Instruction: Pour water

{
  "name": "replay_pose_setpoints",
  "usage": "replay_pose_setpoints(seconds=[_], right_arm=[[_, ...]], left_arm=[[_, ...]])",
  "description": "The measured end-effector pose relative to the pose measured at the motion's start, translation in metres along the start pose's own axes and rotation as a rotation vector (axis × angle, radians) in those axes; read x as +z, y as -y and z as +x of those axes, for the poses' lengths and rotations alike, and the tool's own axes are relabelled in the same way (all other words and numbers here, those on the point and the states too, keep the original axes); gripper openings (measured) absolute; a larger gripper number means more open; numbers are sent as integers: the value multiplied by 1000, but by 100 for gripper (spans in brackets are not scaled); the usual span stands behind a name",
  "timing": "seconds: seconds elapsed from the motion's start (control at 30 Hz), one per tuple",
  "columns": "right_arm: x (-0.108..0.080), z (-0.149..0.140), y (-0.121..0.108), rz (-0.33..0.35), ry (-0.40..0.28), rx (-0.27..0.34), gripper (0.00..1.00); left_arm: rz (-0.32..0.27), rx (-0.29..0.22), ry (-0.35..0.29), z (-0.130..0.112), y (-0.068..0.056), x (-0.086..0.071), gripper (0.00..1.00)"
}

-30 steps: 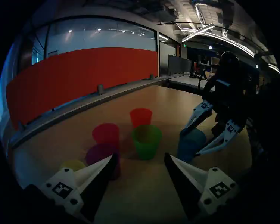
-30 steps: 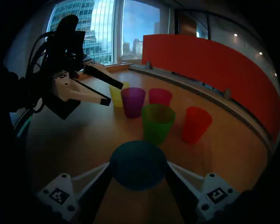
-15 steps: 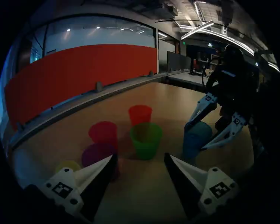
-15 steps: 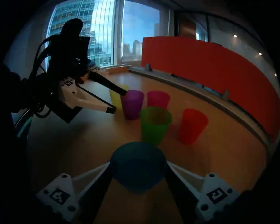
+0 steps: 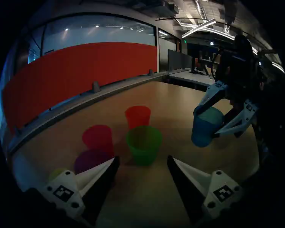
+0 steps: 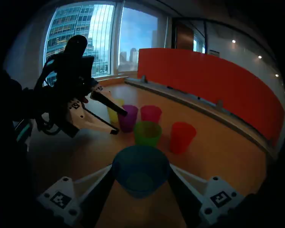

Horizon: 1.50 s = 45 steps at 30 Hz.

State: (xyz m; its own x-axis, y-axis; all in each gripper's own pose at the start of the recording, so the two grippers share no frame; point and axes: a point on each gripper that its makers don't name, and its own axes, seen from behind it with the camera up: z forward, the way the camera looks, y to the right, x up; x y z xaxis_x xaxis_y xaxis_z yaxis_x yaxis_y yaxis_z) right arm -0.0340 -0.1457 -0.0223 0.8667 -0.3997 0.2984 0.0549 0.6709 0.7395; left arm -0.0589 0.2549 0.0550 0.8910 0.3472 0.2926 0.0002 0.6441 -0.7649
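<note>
Blue cup (image 6: 141, 171) has now been lifted clear off the table (image 5: 173, 98), clamped by the fingers (image 6: 93, 182) of the right gripper (image 6: 141, 168); it was sitting down a second ago. Left gripper (image 5: 142, 158) is kept spread, nothing grasped. Pouring into the green cup (image 5: 143, 144) is probably what's set up next.

No legible txt, labels, brands, nos. or signs to read in either view.

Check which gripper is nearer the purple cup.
Left. The left gripper is open, right beside the purple cup, not around it. The right gripper is farther off, on the far side of the green cup, shut on the blue cup.
</note>
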Motion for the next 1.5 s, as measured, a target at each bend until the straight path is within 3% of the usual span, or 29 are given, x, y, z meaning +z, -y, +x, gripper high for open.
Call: replay_pose_setpoints(seconds=[0.27,0.77,1.5], right_arm=[[-15,16,-7,-37,-54,13,91],[-45,48,-30,-107,-150,34,91],[-64,59,-45,-152,-169,17,91]], left_arm=[[-6,-3,7,3,-6,13,93],[25,-15,32,0,1,34,93],[32,-30,71,4,-1,68,93]])
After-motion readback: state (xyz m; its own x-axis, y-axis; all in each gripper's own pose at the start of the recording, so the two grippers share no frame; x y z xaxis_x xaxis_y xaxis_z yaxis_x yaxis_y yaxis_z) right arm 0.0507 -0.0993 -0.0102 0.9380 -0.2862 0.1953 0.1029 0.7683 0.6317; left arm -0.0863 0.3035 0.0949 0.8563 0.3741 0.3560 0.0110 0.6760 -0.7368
